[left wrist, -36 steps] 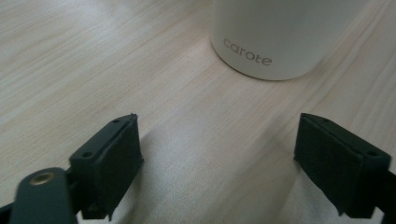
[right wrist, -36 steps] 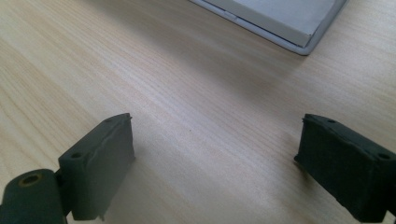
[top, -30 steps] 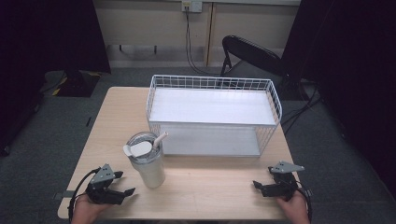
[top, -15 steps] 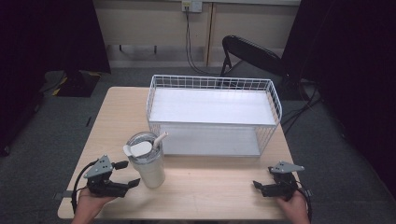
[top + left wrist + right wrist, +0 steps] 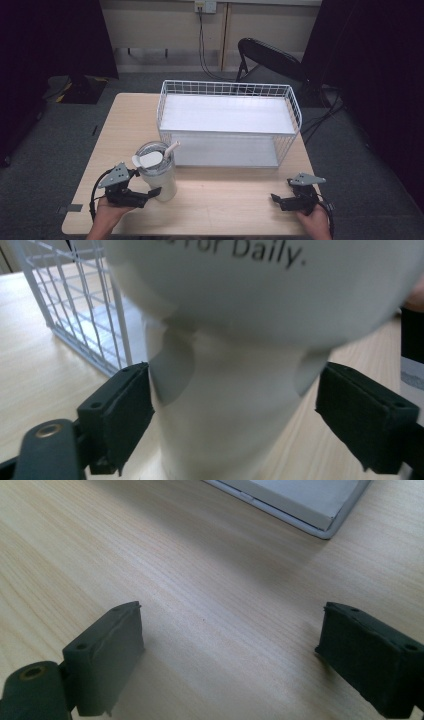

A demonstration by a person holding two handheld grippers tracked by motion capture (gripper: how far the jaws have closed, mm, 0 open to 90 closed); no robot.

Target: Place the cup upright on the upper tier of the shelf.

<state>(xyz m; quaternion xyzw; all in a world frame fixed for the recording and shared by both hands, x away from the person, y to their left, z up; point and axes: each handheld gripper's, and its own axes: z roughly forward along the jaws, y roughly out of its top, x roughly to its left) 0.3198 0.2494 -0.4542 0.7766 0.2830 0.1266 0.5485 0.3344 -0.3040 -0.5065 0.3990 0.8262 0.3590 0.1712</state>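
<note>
High view: tall white plastic tumbler [image 5: 159,175] with lid and straw, standing near front left corner of light wooden table [image 5: 230,202], just in front of white wire basket [image 5: 229,122] at rear middle. Left gripper [image 5: 145,192] beside tumbler; left gripper view: jaws spread around tumbler's narrow base [image 5: 225,425], small gap on right side. Right gripper [image 5: 278,200] near front right corner, jaws wide apart over bare wood.

The high view looks forward and down over the whole table [image 5: 210,210]. Each gripper view sits low and close above its wood; all three share the wire basket [image 5: 230,90].
</note>
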